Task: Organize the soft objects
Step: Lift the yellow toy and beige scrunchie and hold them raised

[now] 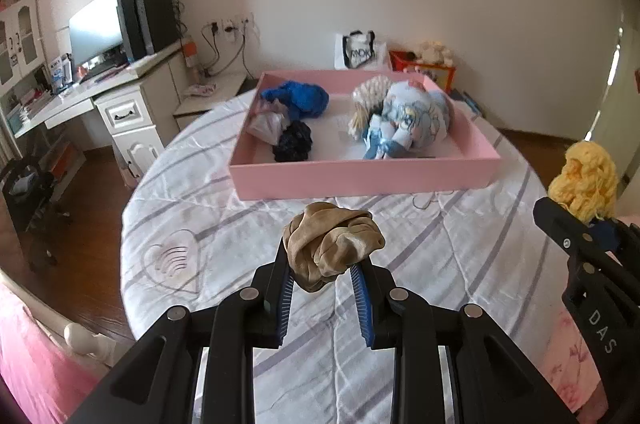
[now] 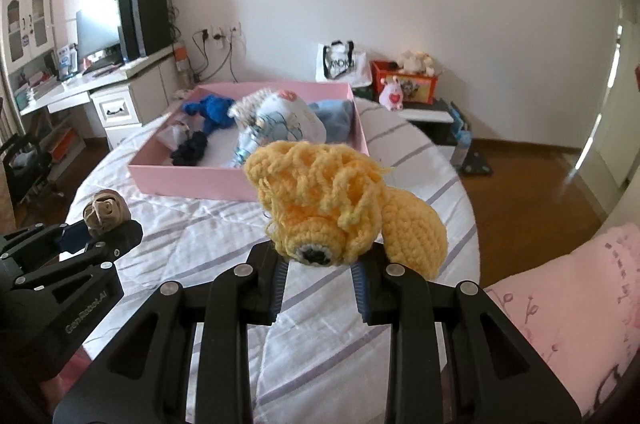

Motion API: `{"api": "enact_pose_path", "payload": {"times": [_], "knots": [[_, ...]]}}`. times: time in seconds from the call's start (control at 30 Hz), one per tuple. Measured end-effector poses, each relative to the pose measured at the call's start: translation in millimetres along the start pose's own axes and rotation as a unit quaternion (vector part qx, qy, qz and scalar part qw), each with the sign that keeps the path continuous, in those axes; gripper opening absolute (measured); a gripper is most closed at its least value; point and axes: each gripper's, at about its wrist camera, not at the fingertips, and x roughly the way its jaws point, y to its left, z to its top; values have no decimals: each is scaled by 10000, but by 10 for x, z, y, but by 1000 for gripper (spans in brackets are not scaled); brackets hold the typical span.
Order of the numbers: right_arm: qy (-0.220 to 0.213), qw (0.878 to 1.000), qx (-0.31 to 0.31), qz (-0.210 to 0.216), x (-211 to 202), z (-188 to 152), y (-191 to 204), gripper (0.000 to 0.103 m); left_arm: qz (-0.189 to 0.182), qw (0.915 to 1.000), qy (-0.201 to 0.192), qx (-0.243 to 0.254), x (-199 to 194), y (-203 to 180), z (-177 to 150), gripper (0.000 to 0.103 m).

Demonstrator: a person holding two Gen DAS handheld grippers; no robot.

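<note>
A white quilt with grey stripes covers the bed; the shallow pink cardboard tray sits at its far edge, near the white desk. The left gripper is clamped on a tan velvet scrunchie, the right gripper on a yellow crocheted toy.

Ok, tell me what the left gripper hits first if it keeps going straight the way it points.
Probably the near wall of the pink box; the left gripper, shut on the brown scrunchie, points there. It might meet the striped bedspread sooner; depth is unclear.

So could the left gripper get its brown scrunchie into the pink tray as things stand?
Probably yes. The left gripper holds the brown scrunchie above the bedspread, and nothing stands between it and the pink tray. Bare tray floor shows between the two heaps of soft things inside.
</note>
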Motion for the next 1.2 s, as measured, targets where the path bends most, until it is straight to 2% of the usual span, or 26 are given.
{"api": "enact_pose_path", "payload": {"times": [0.57, 1.0, 1.2], "knots": [[-583, 9979, -139, 258, -778, -31, 205, 26, 120, 9971, -744, -129, -1183, 95, -384, 24], [-1313, 9904, -227, 376, -1456, -53, 263, 26, 154, 9865, -1631, 0, -2201, 49, -737, 24], [-1517, 9872, -282, 403, -1650, -69, 307, 26, 216, 9820, -1877, -7, -2478, 65, -933, 24]]}}
